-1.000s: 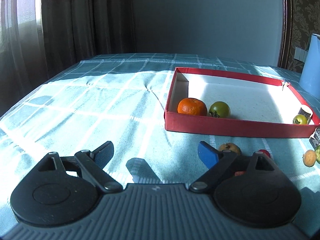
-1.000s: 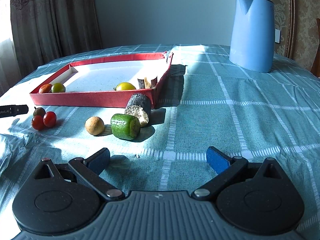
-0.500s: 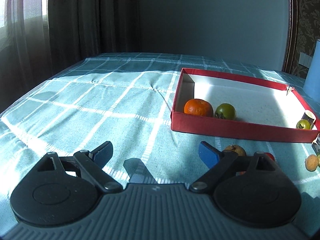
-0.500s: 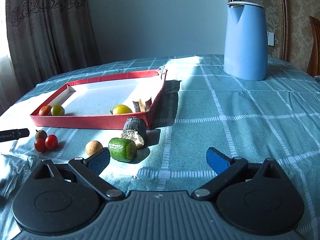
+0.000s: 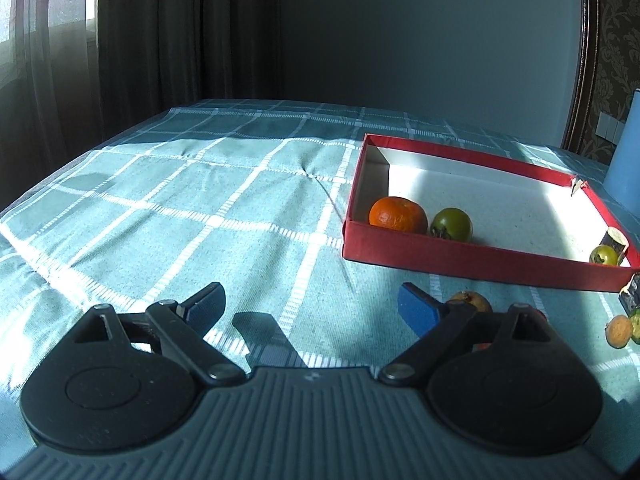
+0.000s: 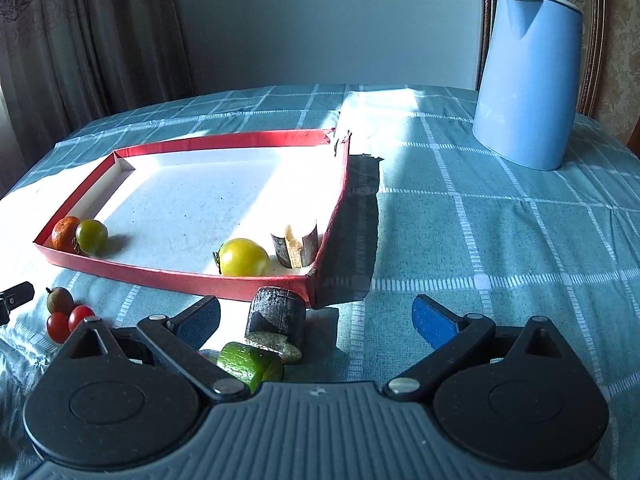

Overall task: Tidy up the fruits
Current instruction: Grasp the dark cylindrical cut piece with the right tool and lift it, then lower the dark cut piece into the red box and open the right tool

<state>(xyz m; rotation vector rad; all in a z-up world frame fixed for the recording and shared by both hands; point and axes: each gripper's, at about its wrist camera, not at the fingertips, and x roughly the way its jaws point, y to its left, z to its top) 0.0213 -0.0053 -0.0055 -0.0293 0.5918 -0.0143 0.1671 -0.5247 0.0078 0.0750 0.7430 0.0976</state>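
Red tray (image 6: 328,216) holds an orange (image 5: 397,214); both claws, left (image 5: 310,307) and right (image 6: 316,317), gape wide, empty.

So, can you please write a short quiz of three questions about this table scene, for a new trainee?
1. True or false: the round orange mandarin lies inside the shallow red cardboard tray.
2. How many small red cherry tomatoes lie on the checked teal tablecloth outside the tray?
3. What is between the right tongs? A) the yellow tomato B) nothing C) the tall blue plastic kettle

Key: 1 true; 2 two; 3 B
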